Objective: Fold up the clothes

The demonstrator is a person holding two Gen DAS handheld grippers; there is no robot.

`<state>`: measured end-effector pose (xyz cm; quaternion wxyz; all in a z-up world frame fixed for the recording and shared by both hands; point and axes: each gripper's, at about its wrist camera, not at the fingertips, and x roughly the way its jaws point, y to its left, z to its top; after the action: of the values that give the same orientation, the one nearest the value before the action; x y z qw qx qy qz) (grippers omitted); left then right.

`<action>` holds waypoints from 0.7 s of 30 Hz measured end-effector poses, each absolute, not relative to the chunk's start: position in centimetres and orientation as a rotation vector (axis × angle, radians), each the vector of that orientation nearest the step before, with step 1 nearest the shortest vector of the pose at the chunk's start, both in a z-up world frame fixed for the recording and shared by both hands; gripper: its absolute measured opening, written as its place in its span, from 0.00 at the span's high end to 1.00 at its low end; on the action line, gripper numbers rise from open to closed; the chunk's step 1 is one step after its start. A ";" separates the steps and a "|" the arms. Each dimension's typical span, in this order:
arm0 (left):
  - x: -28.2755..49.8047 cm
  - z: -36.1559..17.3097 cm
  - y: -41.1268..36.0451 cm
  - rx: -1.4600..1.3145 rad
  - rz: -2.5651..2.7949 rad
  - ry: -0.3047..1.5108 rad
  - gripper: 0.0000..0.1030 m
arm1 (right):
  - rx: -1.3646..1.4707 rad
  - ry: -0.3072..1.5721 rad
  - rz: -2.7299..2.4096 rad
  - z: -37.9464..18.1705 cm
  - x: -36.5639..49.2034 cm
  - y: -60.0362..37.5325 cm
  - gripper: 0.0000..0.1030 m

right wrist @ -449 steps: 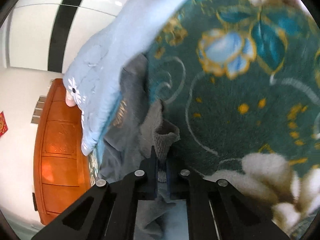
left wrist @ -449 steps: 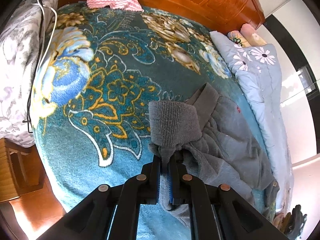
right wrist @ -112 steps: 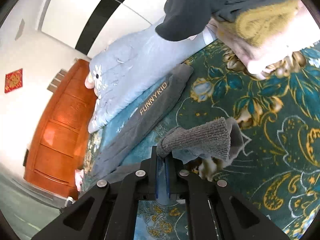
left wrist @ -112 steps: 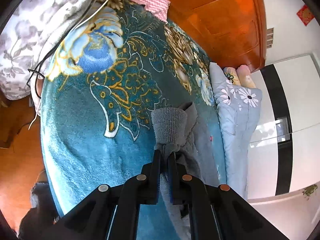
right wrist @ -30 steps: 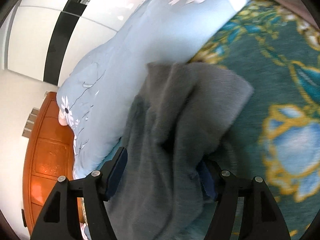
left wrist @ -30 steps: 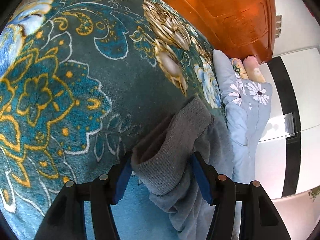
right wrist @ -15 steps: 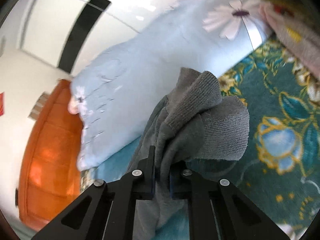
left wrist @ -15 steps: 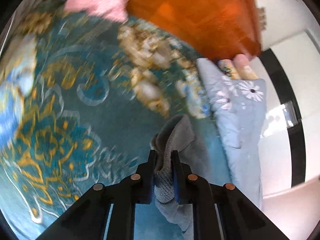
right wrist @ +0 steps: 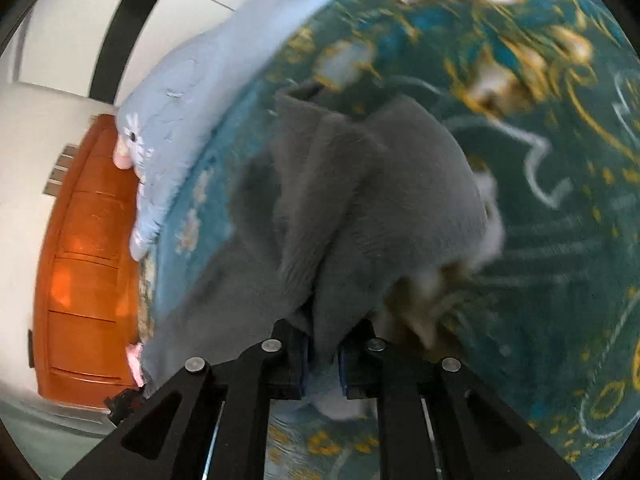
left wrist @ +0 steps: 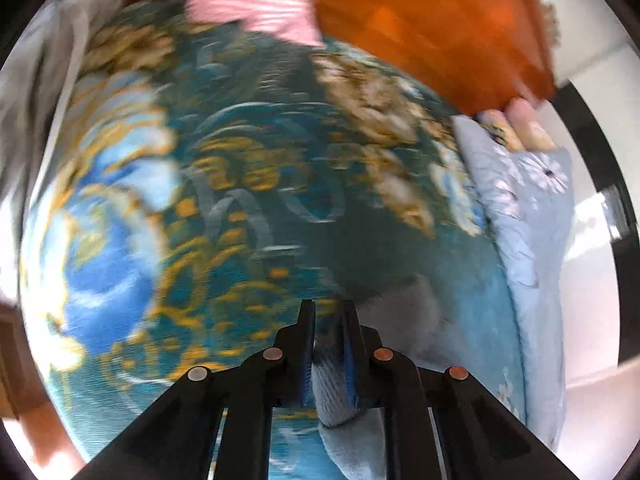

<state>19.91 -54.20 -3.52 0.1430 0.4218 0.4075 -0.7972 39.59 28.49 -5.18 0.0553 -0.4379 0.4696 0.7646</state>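
Both claws, spread around the grey garment (right wrist: 372,200) a second ago, now pinch it: left claw (left wrist: 329,344) one end, right claw (right wrist: 323,354) the other, cloth trailing ahead of each over the bed (left wrist: 240,208).
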 end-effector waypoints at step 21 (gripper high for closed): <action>25.4 4.1 -29.2 1.498 -2.807 0.694 0.71 | -1.131 1.472 2.314 -2.0 41.3 33.4 0.57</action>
<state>25.35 -29.23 4.07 -0.0575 0.4592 0.2128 -0.8606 41.32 33.36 -2.01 0.0876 -0.3798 0.4943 0.7770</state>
